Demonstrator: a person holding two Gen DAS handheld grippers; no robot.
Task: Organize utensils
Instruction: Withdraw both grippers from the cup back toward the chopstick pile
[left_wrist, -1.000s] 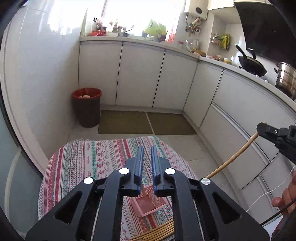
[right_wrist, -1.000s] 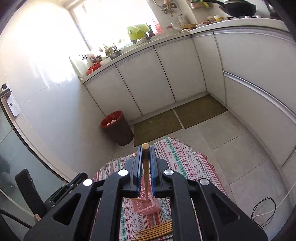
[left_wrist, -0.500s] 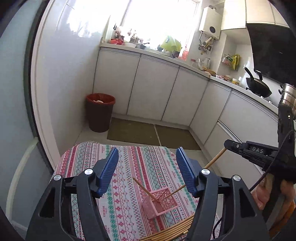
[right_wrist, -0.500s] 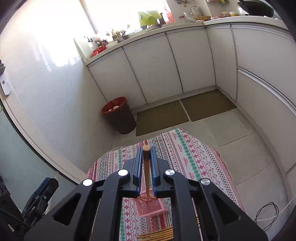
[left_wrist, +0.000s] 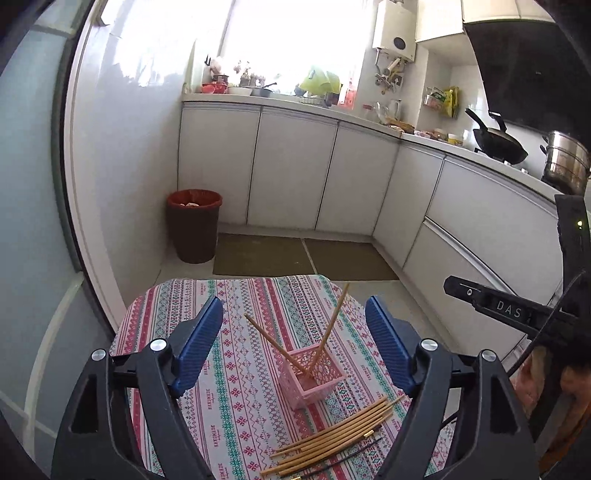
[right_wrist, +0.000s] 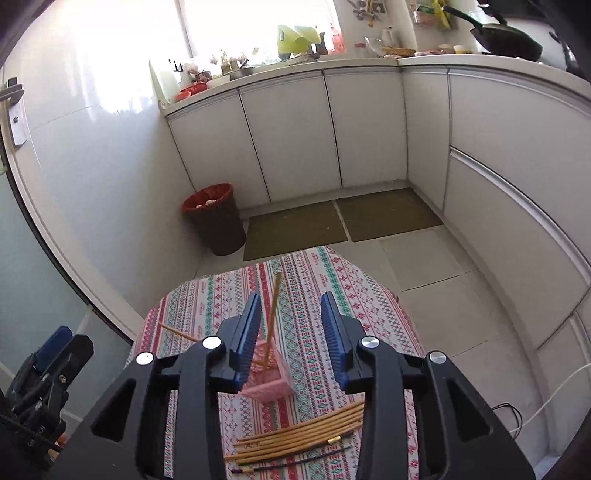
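Right tool (right_wrist: 291, 325) opening, chopstick (right_wrist: 272, 314) freed: a second ago clamped, now standing loose between pads, low end in basket (right_wrist: 267, 382) at frame centre. Left tool (left_wrist: 293, 343) also opening, nothing between pads; own chopstick (left_wrist: 275, 345) already dropped, leaning upper left. Two in basket, crossed. Rest of bundle (left_wrist: 332, 439) flat on bench (left_wrist: 236, 295), lower centre, just below basket. Likely next: fetch another from bundle.

Surface: round table under striped patterned cloth (left_wrist: 236, 369) | On it: pink perforated plastic basket (left_wrist: 317, 384); loose bamboo chopsticks (left_wrist: 332, 439); thin black stick (left_wrist: 332, 461).
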